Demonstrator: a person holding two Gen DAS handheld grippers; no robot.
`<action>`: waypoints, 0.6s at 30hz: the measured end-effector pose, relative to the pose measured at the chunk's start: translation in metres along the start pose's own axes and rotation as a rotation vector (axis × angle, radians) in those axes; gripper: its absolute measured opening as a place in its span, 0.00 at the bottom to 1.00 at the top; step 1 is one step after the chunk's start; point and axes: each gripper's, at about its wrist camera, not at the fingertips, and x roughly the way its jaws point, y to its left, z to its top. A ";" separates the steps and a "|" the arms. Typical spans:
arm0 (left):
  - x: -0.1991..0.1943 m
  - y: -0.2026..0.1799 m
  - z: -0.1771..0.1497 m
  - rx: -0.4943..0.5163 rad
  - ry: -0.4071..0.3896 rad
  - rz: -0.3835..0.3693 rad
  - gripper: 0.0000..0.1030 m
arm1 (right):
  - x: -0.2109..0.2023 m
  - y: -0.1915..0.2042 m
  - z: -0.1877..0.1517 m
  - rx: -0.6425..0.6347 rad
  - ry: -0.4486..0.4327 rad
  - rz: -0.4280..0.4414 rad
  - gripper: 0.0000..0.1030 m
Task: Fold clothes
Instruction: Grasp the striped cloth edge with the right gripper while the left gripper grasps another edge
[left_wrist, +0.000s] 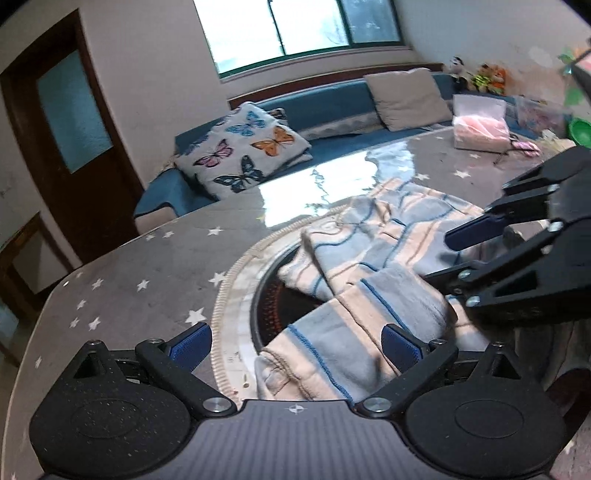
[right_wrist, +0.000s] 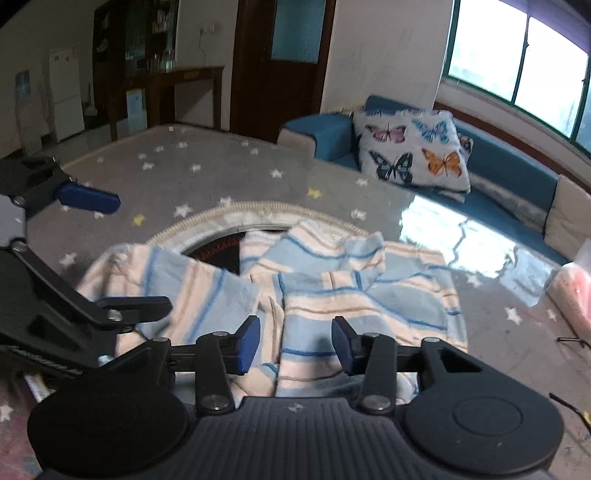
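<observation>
My left hand-held gripper (left_wrist: 295, 341) stands wide, its blue pads (left_wrist: 190, 345) apart with the near edge of the striped garment (left_wrist: 354, 295) lying between them, not pinched. I judge it is set low like this to close on that edge. My right hand-held gripper (right_wrist: 295, 345) is also parted, more narrowly, and hovers over the garment's middle with nothing gripped; a fold of cloth sits below the gap. The garment, pale blue and peach with darker blue lines, lies rumpled on the grey star-patterned tabletop (left_wrist: 147, 266), partly covering a dark round recess (left_wrist: 273, 306) with a ribbed rim. Folding looks barely begun, since the cloth is bunched. Beyond sit a butterfly cushion (right_wrist: 413, 151) and a blue sofa (right_wrist: 517, 184).
</observation>
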 end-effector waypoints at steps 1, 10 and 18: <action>0.001 -0.001 -0.001 0.012 -0.002 -0.010 0.97 | 0.005 -0.002 -0.003 0.007 0.013 0.004 0.30; 0.018 -0.012 0.003 0.091 -0.007 -0.087 0.95 | -0.003 -0.022 -0.019 0.079 0.001 -0.033 0.05; 0.020 -0.018 -0.005 0.109 -0.001 -0.179 0.67 | -0.018 -0.043 -0.032 0.165 -0.020 -0.066 0.04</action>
